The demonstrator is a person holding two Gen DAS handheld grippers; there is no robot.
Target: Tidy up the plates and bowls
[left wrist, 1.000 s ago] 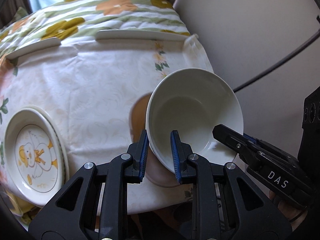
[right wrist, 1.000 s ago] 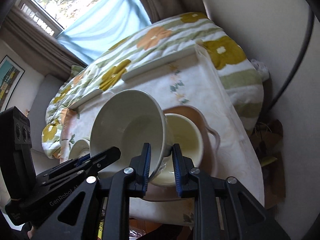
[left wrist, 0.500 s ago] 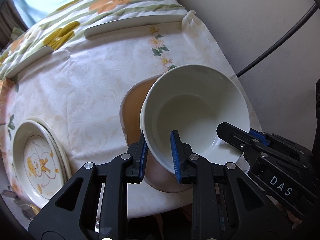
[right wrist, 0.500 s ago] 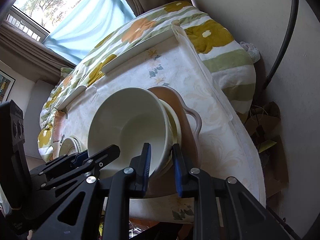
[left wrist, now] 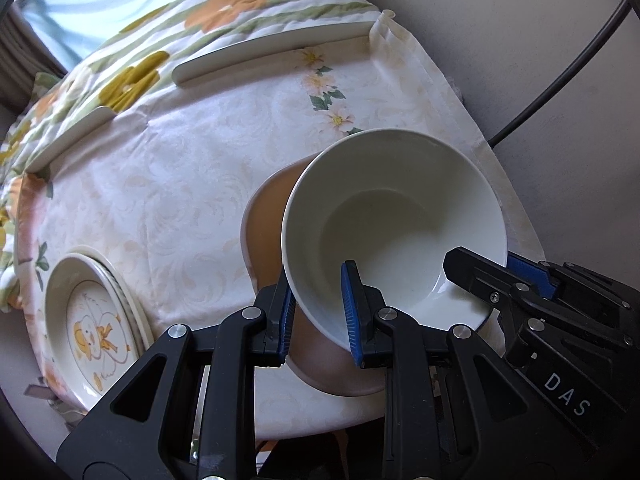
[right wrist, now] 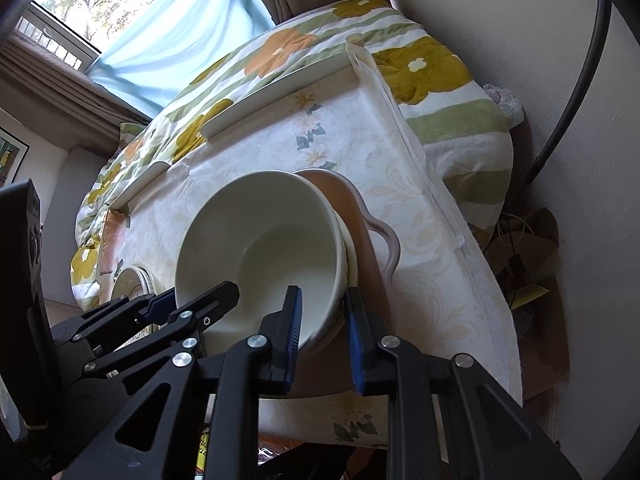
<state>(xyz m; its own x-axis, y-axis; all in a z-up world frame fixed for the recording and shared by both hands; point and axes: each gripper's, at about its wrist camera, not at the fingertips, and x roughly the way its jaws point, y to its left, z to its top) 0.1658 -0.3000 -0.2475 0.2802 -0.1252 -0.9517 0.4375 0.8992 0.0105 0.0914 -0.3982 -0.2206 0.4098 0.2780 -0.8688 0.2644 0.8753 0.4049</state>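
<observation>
Blue pads [left wrist: 351, 308] of the left tool [left wrist: 320, 312] stand narrow and pinch the near wall of a white bowl [left wrist: 394, 216], one pad inside and one outside. The right tool [right wrist: 322, 322] grips the same bowl [right wrist: 260, 240] at its opposite rim in the same way, jaws narrow, one pad [right wrist: 293, 322] inside the bowl and the other outside; in the left wrist view it reaches in from the lower right [left wrist: 500, 280]. Held by both tools, the bowl is tilted, its mouth turned toward the cameras, and it sits over a second cream bowl [right wrist: 352, 256] whose rim shows just behind it. Whether the two bowls touch cannot be told. Both are above a pinkish-brown tray [left wrist: 264, 224] with a looped handle [right wrist: 390, 244], which lies on the bench near its right edge. A pale cloth with flower prints [left wrist: 180, 184] covers the bench. At the bench's left edge, well apart from the tray, is a stack of plates [left wrist: 88, 320], the top one painted with a yellow duckling. Beyond the bench lies a bed quilt with orange and olive flowers [right wrist: 420, 68], and past it a window with a light blue curtain [right wrist: 160, 44].
</observation>
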